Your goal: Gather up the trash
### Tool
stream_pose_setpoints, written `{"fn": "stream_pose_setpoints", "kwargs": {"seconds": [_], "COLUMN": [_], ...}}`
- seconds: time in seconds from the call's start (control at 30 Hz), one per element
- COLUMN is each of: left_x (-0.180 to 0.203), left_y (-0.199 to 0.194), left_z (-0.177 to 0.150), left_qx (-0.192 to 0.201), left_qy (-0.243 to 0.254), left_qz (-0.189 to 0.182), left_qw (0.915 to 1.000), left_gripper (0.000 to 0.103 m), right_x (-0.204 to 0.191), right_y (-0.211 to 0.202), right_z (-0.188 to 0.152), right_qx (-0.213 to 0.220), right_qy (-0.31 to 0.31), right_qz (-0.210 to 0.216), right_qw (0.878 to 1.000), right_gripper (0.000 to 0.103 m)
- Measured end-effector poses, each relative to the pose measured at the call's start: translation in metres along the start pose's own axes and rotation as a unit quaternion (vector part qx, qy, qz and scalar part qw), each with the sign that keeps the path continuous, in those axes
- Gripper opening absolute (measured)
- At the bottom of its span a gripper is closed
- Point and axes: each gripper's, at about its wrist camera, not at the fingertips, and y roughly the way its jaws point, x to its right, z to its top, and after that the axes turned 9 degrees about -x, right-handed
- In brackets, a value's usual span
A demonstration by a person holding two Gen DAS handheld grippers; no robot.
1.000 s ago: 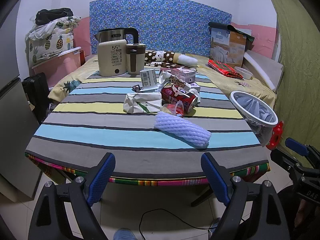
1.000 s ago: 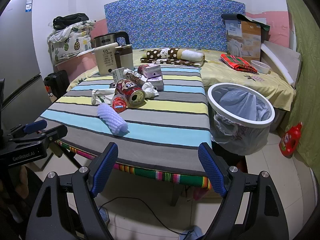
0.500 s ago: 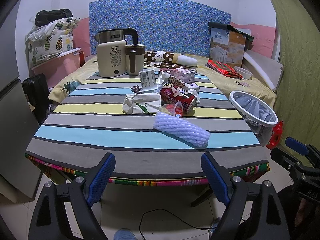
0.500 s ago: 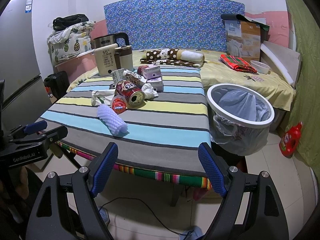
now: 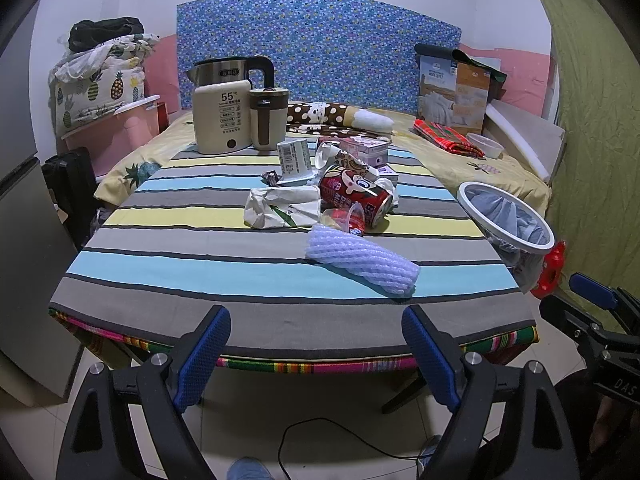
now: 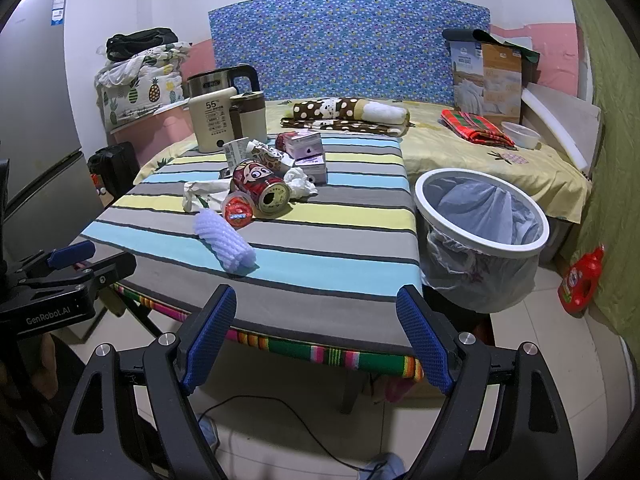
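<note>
A pile of trash lies mid-table on the striped cloth: a white foam fruit net (image 5: pixel 362 260) (image 6: pixel 224 242) nearest me, a red can (image 5: pixel 354 196) (image 6: pixel 262 188) on its side, a small clear cup (image 5: pixel 346 220) (image 6: pixel 238 210), a crumpled white wrapper (image 5: pixel 280 210) (image 6: pixel 202 196), and small cartons (image 5: pixel 294 160) (image 6: pixel 306 148) behind. A white bin with a liner (image 5: pixel 506 222) (image 6: pixel 480 236) stands beside the table's right edge. My left gripper (image 5: pixel 316 352) and right gripper (image 6: pixel 316 336) are both open and empty, in front of the table's near edge.
A cream kettle (image 5: pixel 222 118) (image 6: pixel 212 122) and a brown-lidded mug (image 5: pixel 268 118) stand at the table's far left. A bed (image 6: pixel 500 160) with bedding and a box lies behind. A red bottle (image 6: pixel 580 282) is on the floor right of the bin.
Both views have shifted very slightly toward the table. Nothing on the table has moved and both grippers stay open.
</note>
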Motion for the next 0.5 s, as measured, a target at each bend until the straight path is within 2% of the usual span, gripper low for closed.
{"fn": "stream_pose_setpoints", "kwargs": {"seconds": [0.27,0.5], "left_x": [0.0,-0.007], "left_y": [0.004,0.014], "left_z": [0.002,0.004], "left_qx": [-0.004,-0.001], "left_qy": [0.001,0.012], "left_qz": [-0.006,0.004], "left_qw": [1.0,0.9999], "left_gripper": [0.088,0.088], "right_x": [0.0,-0.002], "right_y": [0.001,0.01], "right_z": [0.002,0.007], "right_qx": [-0.002,-0.008], "right_qy": [0.0,-0.005], "right_qz": [0.0,0.006], "right_qw": [1.0,1.0], "right_gripper": [0.083,0.083]}}
